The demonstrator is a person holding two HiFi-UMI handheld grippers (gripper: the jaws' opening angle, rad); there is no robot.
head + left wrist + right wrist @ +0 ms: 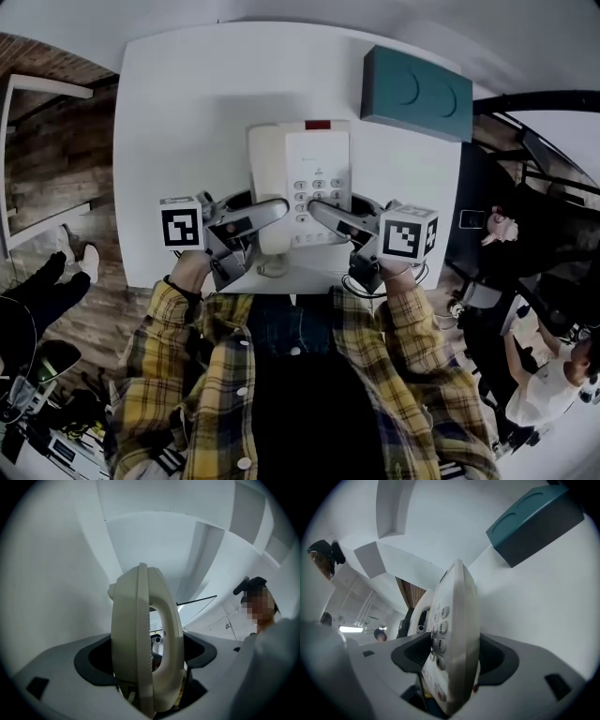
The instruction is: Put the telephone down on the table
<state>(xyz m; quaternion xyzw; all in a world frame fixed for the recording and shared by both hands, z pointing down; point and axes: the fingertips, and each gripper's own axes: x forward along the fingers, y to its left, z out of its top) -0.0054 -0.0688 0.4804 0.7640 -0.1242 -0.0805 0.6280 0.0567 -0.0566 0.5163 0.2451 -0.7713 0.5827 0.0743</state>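
Spanning the table's [187, 112] 6 o'clock edge, the telephone [302, 155] is clamped: left gripper [270, 214] on its handset [265, 178] side, right gripper [325, 212] on its keypad [317, 192] side. Advised: lower level, then release together.

The digits 3, 6 and 9 can be read on a column of keys [440, 627] of the telephone [461, 616], at the centre of the right gripper view. In the head view, faint print above the keypad [317, 192] is too small to be read.
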